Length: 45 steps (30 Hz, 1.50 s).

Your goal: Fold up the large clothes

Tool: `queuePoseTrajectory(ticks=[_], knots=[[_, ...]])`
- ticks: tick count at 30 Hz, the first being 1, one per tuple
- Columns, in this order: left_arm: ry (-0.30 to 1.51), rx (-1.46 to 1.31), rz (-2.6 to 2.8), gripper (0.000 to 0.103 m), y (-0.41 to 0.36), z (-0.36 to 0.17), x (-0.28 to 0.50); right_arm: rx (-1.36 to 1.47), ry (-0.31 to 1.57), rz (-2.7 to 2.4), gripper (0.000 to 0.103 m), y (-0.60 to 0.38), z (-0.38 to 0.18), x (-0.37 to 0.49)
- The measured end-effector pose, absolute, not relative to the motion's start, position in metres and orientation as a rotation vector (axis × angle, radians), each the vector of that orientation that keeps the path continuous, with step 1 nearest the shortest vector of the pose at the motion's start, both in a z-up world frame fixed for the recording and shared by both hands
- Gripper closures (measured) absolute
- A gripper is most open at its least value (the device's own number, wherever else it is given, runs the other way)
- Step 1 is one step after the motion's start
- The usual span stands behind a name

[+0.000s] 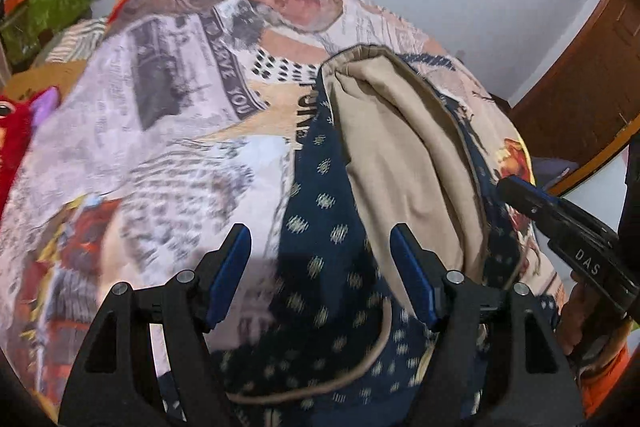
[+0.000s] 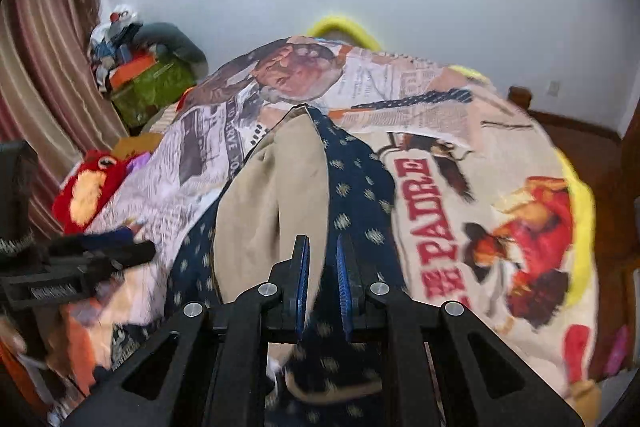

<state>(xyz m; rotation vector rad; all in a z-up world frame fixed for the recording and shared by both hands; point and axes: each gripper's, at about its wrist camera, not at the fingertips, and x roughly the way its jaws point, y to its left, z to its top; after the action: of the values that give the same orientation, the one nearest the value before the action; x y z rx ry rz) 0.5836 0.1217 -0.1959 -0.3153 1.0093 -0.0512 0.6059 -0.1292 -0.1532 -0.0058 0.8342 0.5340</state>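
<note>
A printed blanket (image 2: pixel 460 187) fills the middle of both views. On it, from centre down to the bottom edge, lies the garment (image 2: pixel 360 195), navy with pale dots and a tan lining. The right gripper (image 2: pixel 322 287), bottom centre, is clamped on its fabric. The left gripper (image 1: pixel 320 275) stands wide, gripping nothing, above the navy cloth.

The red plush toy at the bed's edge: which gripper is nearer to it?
Left. The left gripper hangs open just beside the red plush toy, on the same side of the bed. The right gripper, shut on the navy patterned garment, is farther, over the middle.
</note>
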Motion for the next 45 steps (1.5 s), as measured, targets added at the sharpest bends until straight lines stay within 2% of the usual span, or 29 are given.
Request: queuePoseTrajectory(ticks=[5,7,11,12,13,14,15,18,20,21,22,23,24,25,28,32,33,35,36,37,38,40,42,45], knots=[[1.046,-0.304,-0.011,0.031,0.114,-0.225,0.614,-0.042,0.862,0.464,0.093,-0.111,-0.177,0.633],[1.021,-0.334,0.004,0.023,0.117,-0.23,0.617,-0.07,0.862,0.436,0.093,-0.108,-0.185,0.64],[1.007,-0.357,0.028,0.022,0.119,-0.236,0.622,-0.058,0.861,0.451,0.093,-0.106,-0.197,0.645],[0.999,-0.337,0.031,0.027,0.117,-0.236,0.622,-0.054,0.863,0.453,0.091,-0.106,-0.199,0.646],[0.987,-0.318,0.023,0.042,0.114,-0.234,0.621,-0.049,0.867,0.455,0.091,-0.107,-0.201,0.647],[0.976,-0.306,0.007,0.053,0.111,-0.231,0.62,-0.039,0.87,0.458,0.091,-0.108,-0.202,0.647],[0.974,-0.302,-0.001,0.071,0.109,-0.23,0.62,-0.026,0.873,0.462,0.091,-0.11,-0.203,0.647],[0.979,-0.267,0.004,0.089,0.101,-0.224,0.618,-0.003,0.895,0.488,0.086,-0.115,-0.201,0.645],[0.968,-0.236,-0.006,0.092,0.096,-0.217,0.613,-0.005,0.903,0.501,0.079,-0.117,-0.196,0.638],[0.959,-0.233,-0.022,0.092,0.095,-0.212,0.609,-0.008,0.902,0.505,0.069,-0.117,-0.194,0.635],[0.951,-0.229,-0.032,0.092,0.094,-0.209,0.605,-0.011,0.897,0.513,0.049,-0.118,-0.191,0.631],[0.94,-0.218,-0.037,0.092,0.092,-0.204,0.6,-0.014,0.893,0.525,0.037,-0.118,-0.189,0.627],[0.936,-0.208,-0.037,0.092,0.091,-0.202,0.598,-0.026,0.886,0.546,0.019,-0.116,-0.187,0.623],[0.932,-0.193,-0.033,0.092,0.09,-0.2,0.596,-0.058,0.869,0.564,0.018,-0.112,-0.186,0.618],[0.929,-0.154,-0.013,0.092,0.092,-0.2,0.592,-0.186,0.869,0.472,0.018,-0.097,-0.192,0.619],[0.944,-0.148,0.005,0.092,0.1,-0.21,0.594,-0.093,0.909,0.456,0.02,-0.102,-0.2,0.635],[0.949,-0.149,0.007,0.093,0.1,-0.213,0.594,-0.082,0.915,0.453,0.023,-0.104,-0.202,0.639],[0.961,-0.156,0.01,0.094,0.102,-0.22,0.596,-0.046,0.932,0.469,0.033,-0.106,-0.206,0.647],[0.958,-0.161,0.005,0.094,0.102,-0.221,0.595,-0.031,0.942,0.47,0.049,-0.108,-0.207,0.651],[0.95,-0.167,0.001,0.095,0.103,-0.221,0.594,-0.027,0.944,0.465,0.058,-0.109,-0.207,0.653],[0.946,-0.179,-0.008,0.095,0.103,-0.22,0.593,-0.01,0.948,0.471,0.063,-0.111,-0.208,0.654],[0.943,-0.211,-0.034,0.096,0.103,-0.215,0.591,0.021,0.949,0.513,0.082,-0.114,-0.207,0.653],[0.928,-0.216,-0.047,0.096,0.102,-0.205,0.585,0.013,0.94,0.526,0.087,-0.114,-0.202,0.646],[0.891,-0.199,-0.083,0.096,0.097,-0.183,0.566,0.002,0.896,0.558,0.088,-0.119,-0.189,0.626]])
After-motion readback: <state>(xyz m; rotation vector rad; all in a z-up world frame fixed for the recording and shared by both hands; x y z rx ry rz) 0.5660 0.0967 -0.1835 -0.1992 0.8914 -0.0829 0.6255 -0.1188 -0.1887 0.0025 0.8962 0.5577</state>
